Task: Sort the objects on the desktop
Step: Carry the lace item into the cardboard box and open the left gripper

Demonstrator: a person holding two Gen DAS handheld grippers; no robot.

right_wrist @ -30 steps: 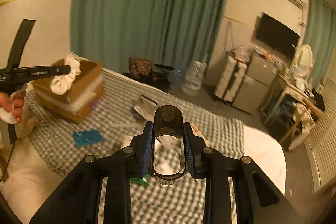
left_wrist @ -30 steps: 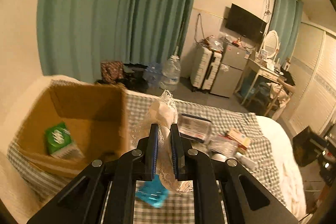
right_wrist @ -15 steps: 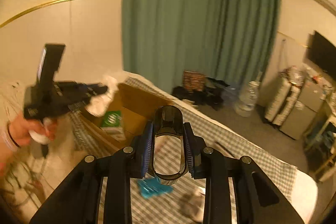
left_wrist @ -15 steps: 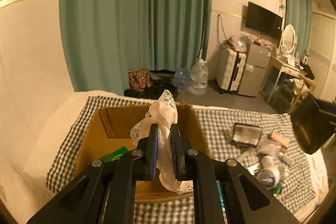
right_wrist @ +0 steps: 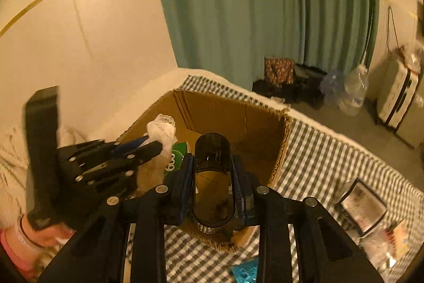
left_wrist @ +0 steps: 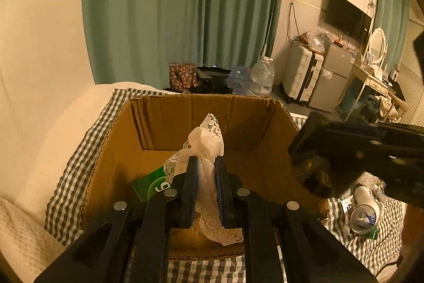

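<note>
Hovering both tools over the cardboard box (left_wrist: 254, 123), loads not yet dropped.
Left tool (left_wrist: 206, 177) is clamped on a lace cloth (left_wrist: 205, 142); right tool (right_wrist: 212, 177) is clamped on a dark translucent cup (right_wrist: 213, 182). Risks: the tools sit close together over the opening and could clash; lace may snag on the pads; the cup, near the box's front wall, could fall outside onto the checked bedcover (right_wrist: 331, 150). A green carton (left_wrist: 153, 186) already lies inside.
</note>
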